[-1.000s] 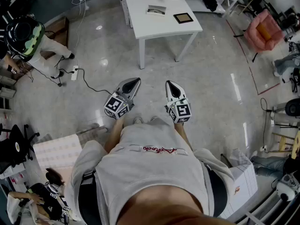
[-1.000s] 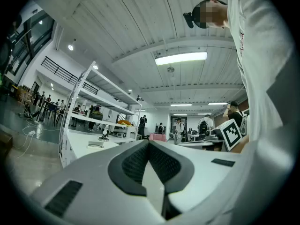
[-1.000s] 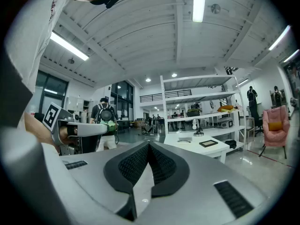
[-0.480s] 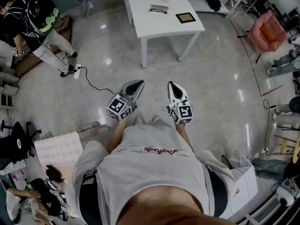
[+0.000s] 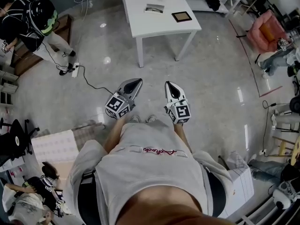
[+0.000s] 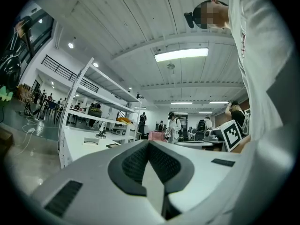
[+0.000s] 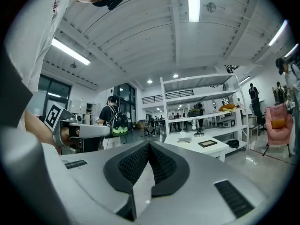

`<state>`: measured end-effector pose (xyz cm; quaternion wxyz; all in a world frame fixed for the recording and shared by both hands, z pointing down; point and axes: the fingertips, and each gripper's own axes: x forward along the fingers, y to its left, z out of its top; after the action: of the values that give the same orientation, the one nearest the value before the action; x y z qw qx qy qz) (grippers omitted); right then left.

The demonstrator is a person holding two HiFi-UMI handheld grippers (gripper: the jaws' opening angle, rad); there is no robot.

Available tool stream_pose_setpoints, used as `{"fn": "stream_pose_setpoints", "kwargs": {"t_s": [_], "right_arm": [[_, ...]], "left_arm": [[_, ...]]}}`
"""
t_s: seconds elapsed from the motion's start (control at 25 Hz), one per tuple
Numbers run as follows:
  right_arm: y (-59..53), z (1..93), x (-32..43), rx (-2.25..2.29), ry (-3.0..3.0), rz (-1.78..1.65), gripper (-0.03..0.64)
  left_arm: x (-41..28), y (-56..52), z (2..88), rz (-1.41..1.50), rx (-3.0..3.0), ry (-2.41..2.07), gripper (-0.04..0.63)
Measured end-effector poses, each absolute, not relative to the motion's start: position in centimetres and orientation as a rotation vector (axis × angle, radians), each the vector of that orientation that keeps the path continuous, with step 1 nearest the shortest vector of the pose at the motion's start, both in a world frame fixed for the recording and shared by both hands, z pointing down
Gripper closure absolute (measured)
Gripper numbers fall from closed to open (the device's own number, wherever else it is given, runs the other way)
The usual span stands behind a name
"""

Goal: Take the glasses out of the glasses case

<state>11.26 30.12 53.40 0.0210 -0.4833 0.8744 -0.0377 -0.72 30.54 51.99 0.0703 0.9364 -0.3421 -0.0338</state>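
Bystander [image 5: 35,27] shifted; right gripper [image 5: 168,84] shut.

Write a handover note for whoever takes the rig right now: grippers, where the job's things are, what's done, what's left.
Grippers: the left gripper is shut and empty, fingers together. The right gripper is the same, and both are held level in front of the person.
Things: the white table stands ahead, well apart from both grippers. A flat grey item on it may be the glasses case, but it is too small to tell. No glasses are visible.
Done: nothing has been touched.
Left: walk to the table, confirm the case, open it, then lift the glasses out.
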Motion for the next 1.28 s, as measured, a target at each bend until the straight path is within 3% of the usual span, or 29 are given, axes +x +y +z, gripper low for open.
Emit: {"fn": "stream_pose_setpoints", "kwargs": {"t_s": [0.64,1.28], "right_arm": [[27.3,54.2,11.2,-1.422,2.748,-0.144,0.615],[14.8,52.5,9.2,-1.532,2.690,-0.053,0.615]], "left_arm": [[0.2,28.3,53.3,-0.095,2.768,-1.043,0.606],[-2.6,14.6,52.2,-0.165,2.819,-0.973,0.606]]}}
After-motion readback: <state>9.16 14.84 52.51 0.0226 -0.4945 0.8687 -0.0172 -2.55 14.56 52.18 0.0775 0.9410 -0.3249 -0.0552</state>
